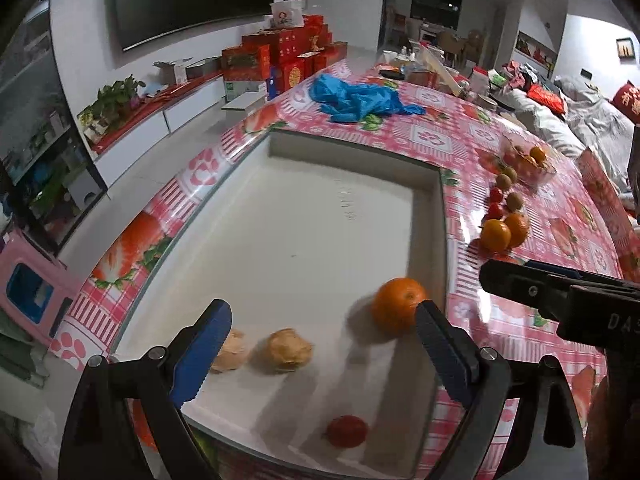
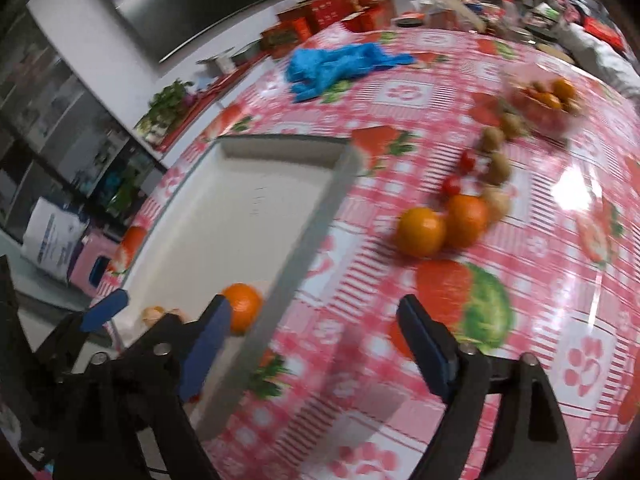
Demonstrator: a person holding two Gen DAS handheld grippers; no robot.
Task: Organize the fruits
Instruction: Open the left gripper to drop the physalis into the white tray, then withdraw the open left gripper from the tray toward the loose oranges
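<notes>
A white tray (image 1: 304, 184) lies on the strawberry-print tablecloth. It holds an orange (image 1: 398, 306), two pale brown fruits (image 1: 289, 350) and a red tomato (image 1: 346, 431). My left gripper (image 1: 323, 314) hangs open above the tray's near end with nothing between its pads; the orange lies just behind the right fingertip. My right gripper (image 2: 314, 314) is open and empty over the tray's right wall (image 2: 304, 240) and the cloth. Two loose oranges (image 2: 422, 232) rest on the table to the right, with kiwis (image 2: 498, 168) and cherry tomatoes (image 2: 452, 186) behind them.
A clear bowl (image 2: 548, 100) with more fruit stands at the far right of the table. Crumpled blue gloves (image 1: 360, 98) lie beyond the tray. Red gift boxes (image 1: 288, 56) and clutter crowd the table's far end. The table edge runs along the tray's left side.
</notes>
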